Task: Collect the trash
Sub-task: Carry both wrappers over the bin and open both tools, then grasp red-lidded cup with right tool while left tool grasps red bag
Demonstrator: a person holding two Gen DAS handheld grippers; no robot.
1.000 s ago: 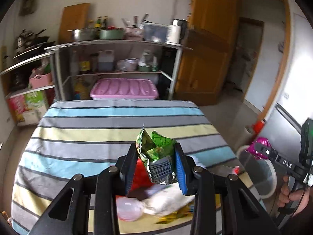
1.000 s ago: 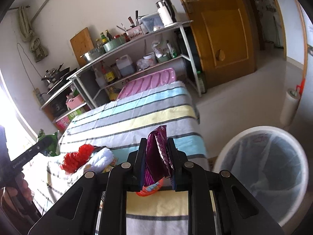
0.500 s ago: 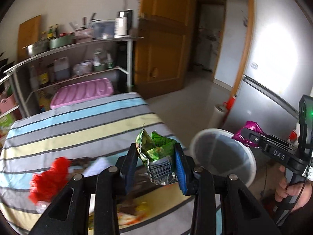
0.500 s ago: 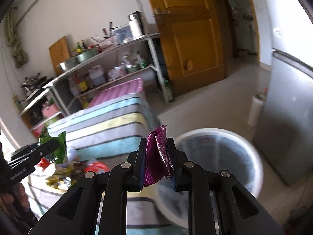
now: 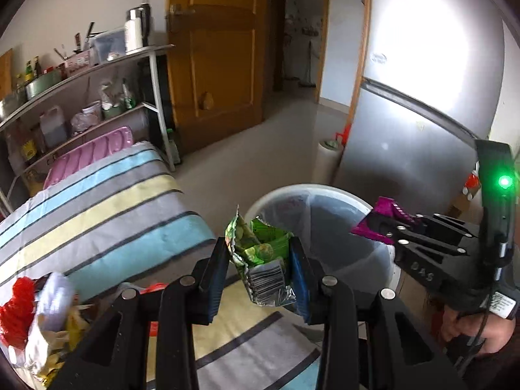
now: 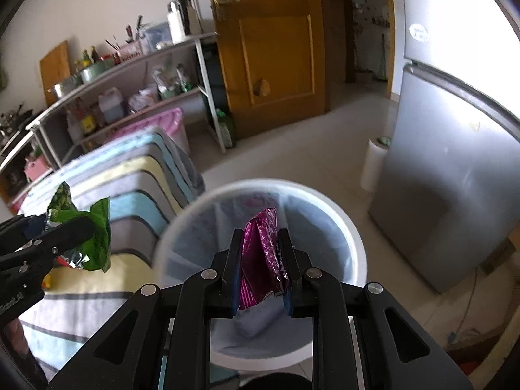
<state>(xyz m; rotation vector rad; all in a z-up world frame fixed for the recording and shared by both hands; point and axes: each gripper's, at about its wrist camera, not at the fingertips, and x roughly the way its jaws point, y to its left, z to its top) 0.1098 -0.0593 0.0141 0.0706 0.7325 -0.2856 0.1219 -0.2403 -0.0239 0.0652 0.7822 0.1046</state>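
The right claw (image 6: 261, 265) was clamped on a crumpled magenta wrapper (image 6: 261, 253), pinched across its middle so that the top stood up between the pads and the lower end hung below them. It sat directly over the open mouth of the white trash bin (image 6: 354, 237), which was lined with a pale bag. The left claw (image 5: 258, 266) was closed on a green snack bag (image 5: 260, 250), held around its folded midsection with the barcode panel facing the camera. That bag hung at the tabletop's edge, beside the bin's rim but, as far as I could judge, not yet over the opening.

Both pieces looked like thin foil film: very light, soft, springy, and slick on the surface. A grip across a crumpled or doubled fold seemed the safest hold, since a single flat layer could slide out of the pads. Once released, such film would likely drop slowly and could drift or cling to a pad, so letting go low and centred over the bin seemed wise.

Farther out, more litter lay on the striped tabletop (image 5: 107, 214), including a red wrapper (image 5: 14, 315) and a pale plastic bag (image 5: 53, 302) near its close edge. Beyond stood a metal shelf rack (image 6: 136, 65), a wooden door (image 6: 273, 42) and a grey fridge (image 6: 448, 178).
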